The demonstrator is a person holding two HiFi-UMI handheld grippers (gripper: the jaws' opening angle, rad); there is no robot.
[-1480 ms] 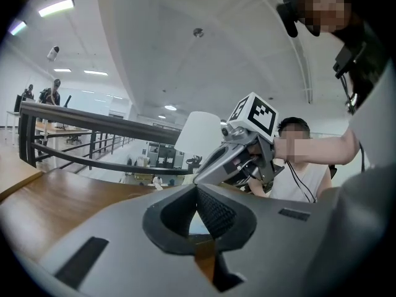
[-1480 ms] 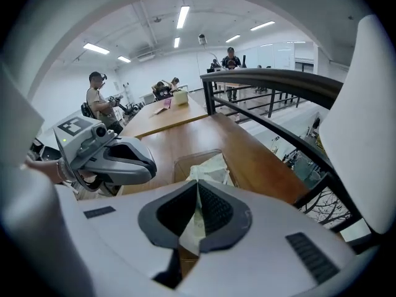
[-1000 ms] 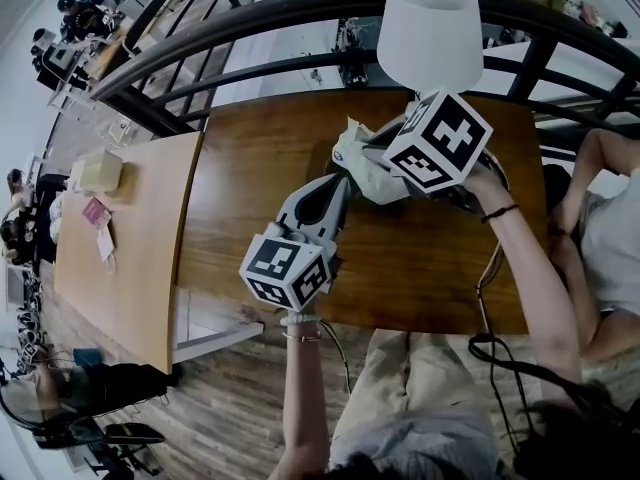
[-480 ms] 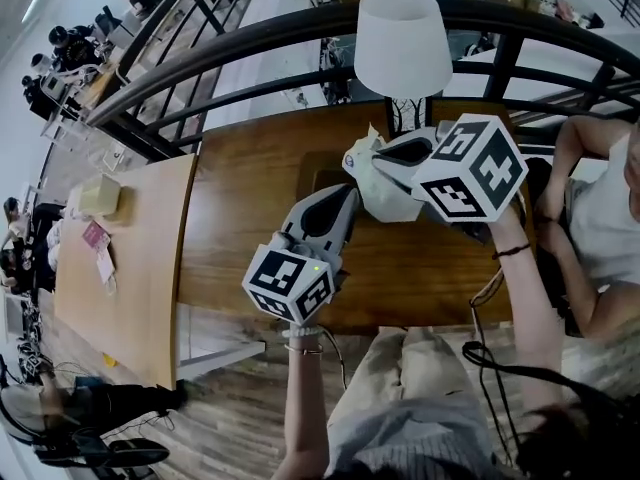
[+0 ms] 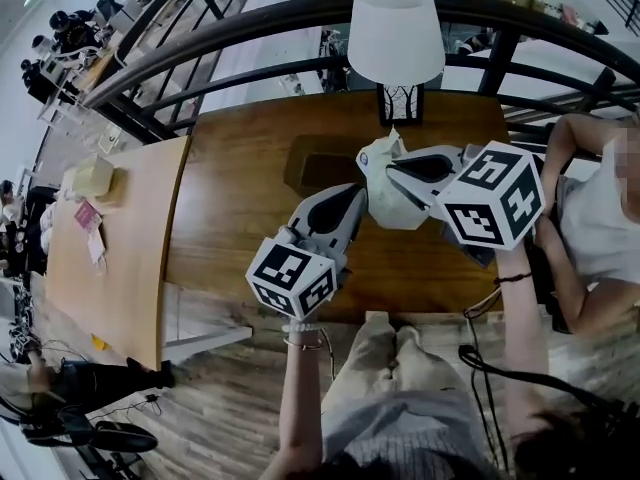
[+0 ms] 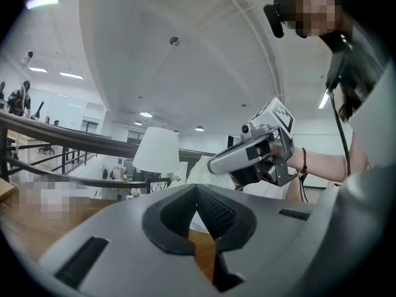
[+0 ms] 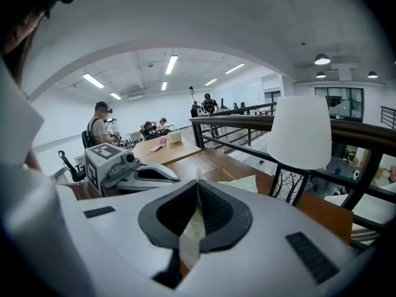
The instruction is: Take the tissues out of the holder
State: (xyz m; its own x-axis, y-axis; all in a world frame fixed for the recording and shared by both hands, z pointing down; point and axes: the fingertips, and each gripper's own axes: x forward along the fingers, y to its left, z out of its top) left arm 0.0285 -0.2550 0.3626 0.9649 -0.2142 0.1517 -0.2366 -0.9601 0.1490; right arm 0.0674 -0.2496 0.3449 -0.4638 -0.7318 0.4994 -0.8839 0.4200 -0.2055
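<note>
R gripper [image 5: 374, 160] jaws clamped on the tissues [image 5: 398, 206]: a white wad held up off the wooden surface [image 5: 240, 198], just right of what looks like the dark holder [image 5: 312, 168]. L gripper [image 5: 350, 194] jaws together w/ nothing between, tip near the wad. To do it well: firm R grip, smooth pull so the sheet doesn't tear, mind the lamp [image 5: 395, 28] close behind; L could pin the holder if it drags
</note>
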